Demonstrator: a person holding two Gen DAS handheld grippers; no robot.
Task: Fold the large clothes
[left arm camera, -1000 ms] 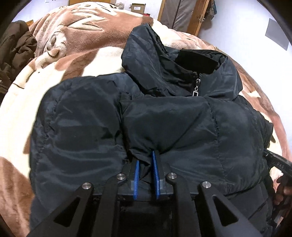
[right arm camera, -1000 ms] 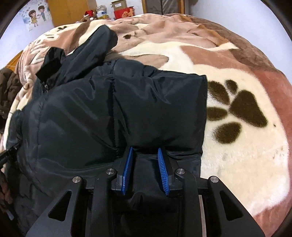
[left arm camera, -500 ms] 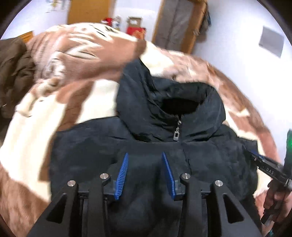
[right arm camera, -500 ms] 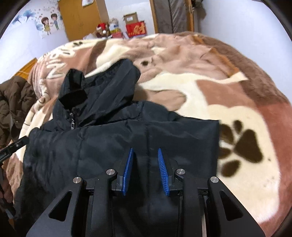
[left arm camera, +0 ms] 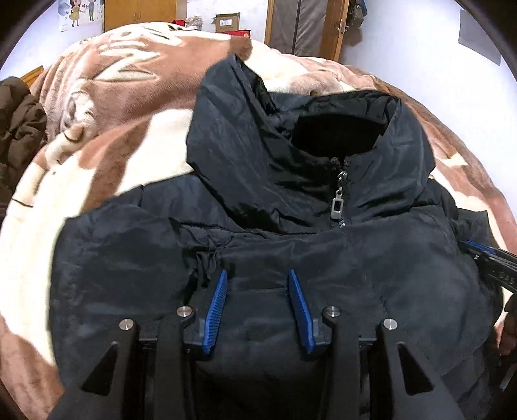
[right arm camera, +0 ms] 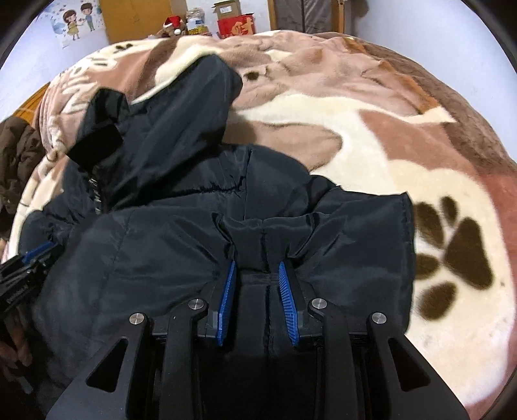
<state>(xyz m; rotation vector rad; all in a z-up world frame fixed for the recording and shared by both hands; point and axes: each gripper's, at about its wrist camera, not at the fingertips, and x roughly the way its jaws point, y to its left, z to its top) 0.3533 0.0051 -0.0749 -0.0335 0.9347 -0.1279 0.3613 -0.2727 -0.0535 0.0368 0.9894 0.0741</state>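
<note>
Jacket (left arm camera: 323, 258) lying collar-far toward bed's (left arm camera: 135, 106) head edge; left gripper (left arm camera: 257, 307) opening, nothing pinched; right gripper (right arm camera: 255, 300) clamping bunched hem, nearer for next fold.

Black jacket (left arm camera: 323, 258); brown-cream paw-print blanket (right arm camera: 420, 161); blue-padded black tongs (right arm camera: 257, 268).

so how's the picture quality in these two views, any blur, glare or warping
Left wrist view: strong fisheye bending with dark corners, blanket edges smeared beside the jacket, zip pull sharp, soft sheen on the hood. Right wrist view: same warping, paw print and jacket edge slightly smeared, wall sticker clear; no harsh glare in either.
</note>
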